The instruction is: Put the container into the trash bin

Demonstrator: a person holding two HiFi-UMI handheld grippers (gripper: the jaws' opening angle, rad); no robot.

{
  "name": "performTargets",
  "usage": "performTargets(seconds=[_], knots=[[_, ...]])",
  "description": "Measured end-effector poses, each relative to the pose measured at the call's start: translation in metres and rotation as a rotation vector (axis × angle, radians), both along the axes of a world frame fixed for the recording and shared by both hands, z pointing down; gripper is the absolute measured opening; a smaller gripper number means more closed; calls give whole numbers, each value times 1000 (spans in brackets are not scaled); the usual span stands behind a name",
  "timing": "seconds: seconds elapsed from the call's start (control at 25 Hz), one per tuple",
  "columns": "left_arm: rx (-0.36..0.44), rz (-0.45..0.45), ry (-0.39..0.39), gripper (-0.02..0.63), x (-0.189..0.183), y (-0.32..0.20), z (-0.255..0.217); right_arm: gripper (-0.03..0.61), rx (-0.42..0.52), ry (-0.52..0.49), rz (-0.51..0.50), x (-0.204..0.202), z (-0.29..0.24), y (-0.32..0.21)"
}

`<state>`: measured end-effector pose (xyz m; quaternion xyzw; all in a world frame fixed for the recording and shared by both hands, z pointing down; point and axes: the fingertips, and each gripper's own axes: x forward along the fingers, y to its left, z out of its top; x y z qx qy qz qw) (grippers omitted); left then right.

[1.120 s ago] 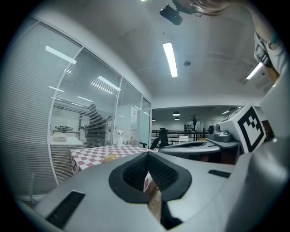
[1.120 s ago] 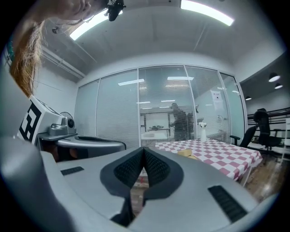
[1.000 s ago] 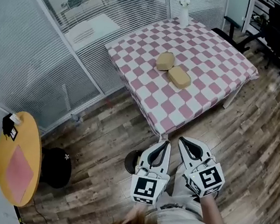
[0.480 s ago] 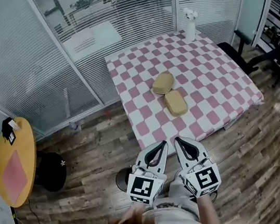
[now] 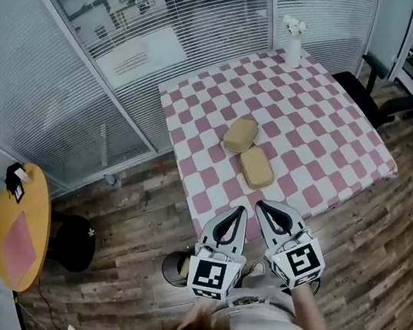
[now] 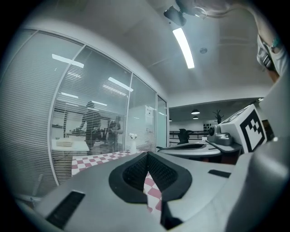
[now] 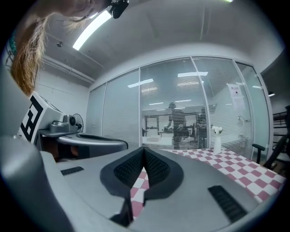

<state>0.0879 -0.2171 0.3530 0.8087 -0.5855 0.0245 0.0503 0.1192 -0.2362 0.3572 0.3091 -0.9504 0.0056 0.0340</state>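
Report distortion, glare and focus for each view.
Head view: blinds bow toward the edges, checked table sharp. Left gripper view: heavy fisheye, black corners, light strip blown out. Right gripper view: same fisheye, ceiling lamp glaring, hair soft at upper left.

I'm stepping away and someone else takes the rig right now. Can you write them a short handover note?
Left hand-held gripper: shut, empty.
Right hand-held gripper: shut, empty.
Both point toward the checked table.
Two tan containers lie side by side on it, untouched.
Probable bin: dark round tub on the floor, beside the left hand-held gripper in the head view.
Done: nothing yet.
Left: grasp a container, drop it in the bin.
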Motion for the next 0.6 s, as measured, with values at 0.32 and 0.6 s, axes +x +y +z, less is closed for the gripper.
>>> performTargets(seconds=[0.32,0.6], knots=[[-16,-78,12,5,-24,-19,9,-6,13,46,-95,-30,7,-21],[-25,-36,19,5,-50,-32,7,-6,22,102,-59,-57,16,-36]])
